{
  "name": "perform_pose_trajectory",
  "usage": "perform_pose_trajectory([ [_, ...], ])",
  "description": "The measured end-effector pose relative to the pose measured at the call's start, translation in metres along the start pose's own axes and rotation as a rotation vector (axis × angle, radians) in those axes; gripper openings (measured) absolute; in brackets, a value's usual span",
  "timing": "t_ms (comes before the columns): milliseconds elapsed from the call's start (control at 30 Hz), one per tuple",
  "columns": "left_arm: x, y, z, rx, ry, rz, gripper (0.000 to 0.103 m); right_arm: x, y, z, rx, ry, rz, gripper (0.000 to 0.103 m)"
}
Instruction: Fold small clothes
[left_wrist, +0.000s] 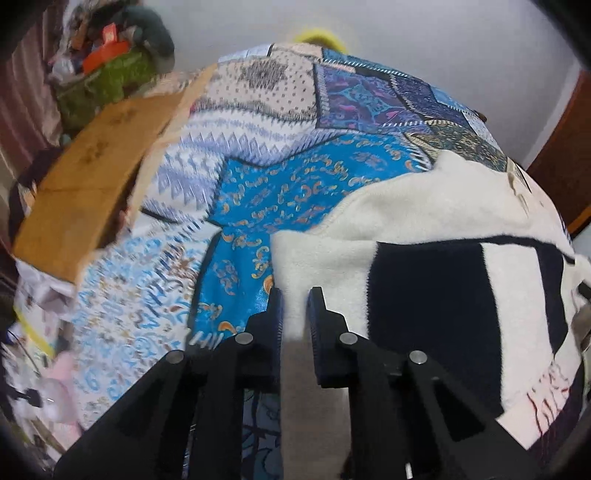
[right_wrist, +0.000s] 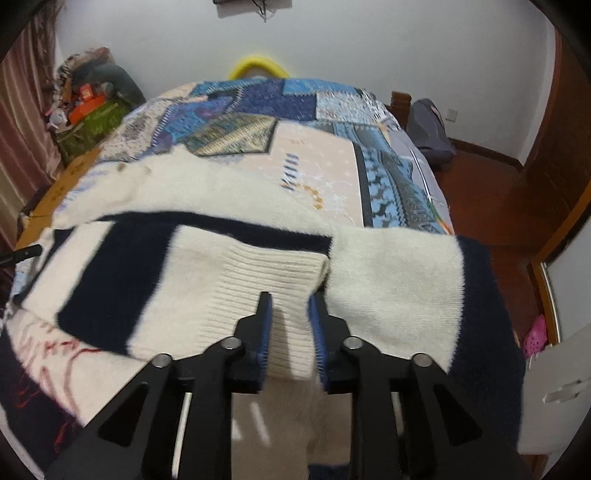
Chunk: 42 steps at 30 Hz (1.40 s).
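Note:
A cream and navy fleecy sweater (left_wrist: 424, 229) lies spread on a patchwork bedspread (left_wrist: 280, 177). My left gripper (left_wrist: 295, 299) stands at the sweater's left edge with cream fabric between its narrowly parted fingers. In the right wrist view the sweater (right_wrist: 207, 266) has a ribbed cream cuff (right_wrist: 273, 273) lying on its body and a sleeve (right_wrist: 399, 277) running right. My right gripper (right_wrist: 290, 306) has the ribbed cuff between its fingers, with a small gap showing.
A cardboard sheet (left_wrist: 92, 184) lies on the bed's left side. A cluttered pile with a green bag (right_wrist: 92, 125) sits at the far left. A yellow ring (right_wrist: 258, 64) peeks over the bed's far end. Wooden floor (right_wrist: 491, 192) and a grey bag (right_wrist: 428, 125) are right of the bed.

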<state>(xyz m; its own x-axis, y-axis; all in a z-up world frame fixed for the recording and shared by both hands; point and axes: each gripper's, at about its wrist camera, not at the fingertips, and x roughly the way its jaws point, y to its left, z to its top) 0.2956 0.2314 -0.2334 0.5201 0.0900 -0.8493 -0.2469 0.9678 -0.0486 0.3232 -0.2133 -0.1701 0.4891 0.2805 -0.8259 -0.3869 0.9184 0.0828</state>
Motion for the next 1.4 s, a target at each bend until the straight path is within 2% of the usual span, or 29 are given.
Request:
perform_pose_trajectory([
  [133,-0.034,-0.017,0.003,0.039,-0.051,-0.022,0.015,-0.039,-0.003,0.003,-0.002,-0.08,0.004,0.04],
  [233,-0.063,-0.035,0.005,0.061,-0.098,-0.053,0.02,-0.072,-0.012,0.002,0.01,-0.15,-0.001,0.052],
  [400,-0.101,-0.074,0.001,0.099,-0.171,-0.071,0.057,-0.12,-0.032,-0.006,0.031,-0.239,-0.05,0.06],
  [500,-0.108,-0.103,-0.008,0.15,-0.172,-0.089,0.063,-0.135,-0.057,-0.018,0.064,-0.255,-0.1,0.066],
  [600,-0.102,-0.123,-0.017,0.173,-0.14,-0.123,0.064,-0.133,-0.081,-0.032,0.112,-0.223,-0.143,0.067],
  [700,-0.087,-0.144,-0.028,0.193,-0.091,-0.151,0.064,-0.115,-0.111,-0.052,0.198,-0.157,-0.154,0.067],
  [867,-0.064,-0.167,-0.043,0.232,-0.034,-0.13,0.064,-0.071,-0.155,-0.088,0.36,-0.041,-0.154,0.067],
  [967,-0.052,-0.174,-0.049,0.252,-0.002,-0.118,0.064,-0.047,-0.173,-0.104,0.448,0.021,-0.121,0.067],
  [1067,-0.044,-0.175,-0.053,0.264,0.015,-0.104,0.064,-0.029,-0.177,-0.115,0.492,0.06,-0.041,0.067],
  [1167,-0.041,-0.177,-0.055,0.265,0.01,-0.1,0.068,-0.025,-0.173,-0.117,0.506,0.034,-0.004,0.059],
  [1267,-0.04,-0.178,-0.056,0.265,0.003,-0.097,0.069,-0.025,-0.17,-0.115,0.495,0.019,0.009,0.04],
  [1333,-0.041,-0.179,-0.057,0.272,-0.003,-0.093,0.069,-0.028,-0.167,-0.113,0.465,0.013,0.004,0.019],
  [1400,-0.042,-0.18,-0.057,0.276,-0.006,-0.092,0.069,-0.032,-0.166,-0.109,0.445,0.004,-0.014,0.011],
])
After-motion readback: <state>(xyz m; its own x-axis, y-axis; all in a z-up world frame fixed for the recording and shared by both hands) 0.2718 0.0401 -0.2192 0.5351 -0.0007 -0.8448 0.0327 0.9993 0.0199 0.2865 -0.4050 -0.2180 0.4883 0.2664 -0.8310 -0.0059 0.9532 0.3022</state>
